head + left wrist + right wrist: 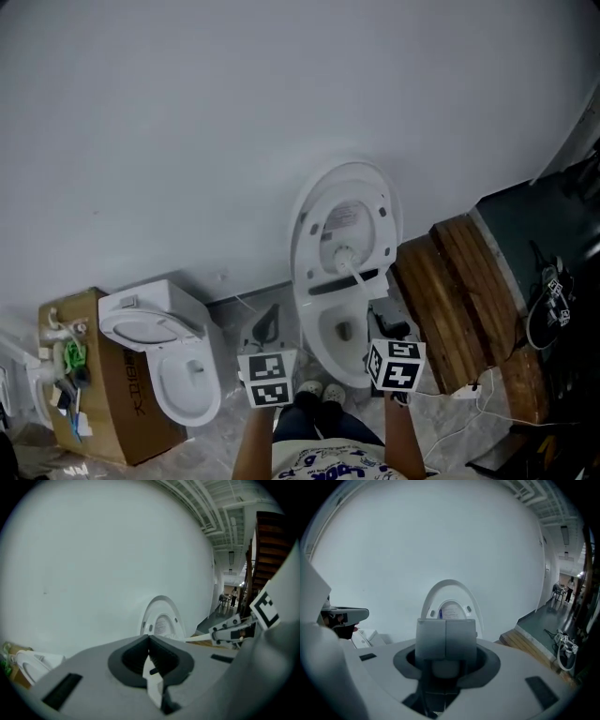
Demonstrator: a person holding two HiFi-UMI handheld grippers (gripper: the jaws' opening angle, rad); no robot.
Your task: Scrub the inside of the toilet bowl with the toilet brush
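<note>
Nearest the person, the left gripper is pinched together on nothing; the right gripper clamps the white long-handled toilet brush, its head poised above the white ceramic toilet bowl — close to the raised white oval lid. Swung high, the brush could knock that lid down — or scrub outside the bowl.

light: dim, cool, even | gripper views: fisheye, black vignetted corners | near foreground soft, perhaps motion blur

Pale grey left hand-held gripper and right hand-held gripper, white cubes with black square markers, blue-printed white T-shirt, blue jeans
</note>
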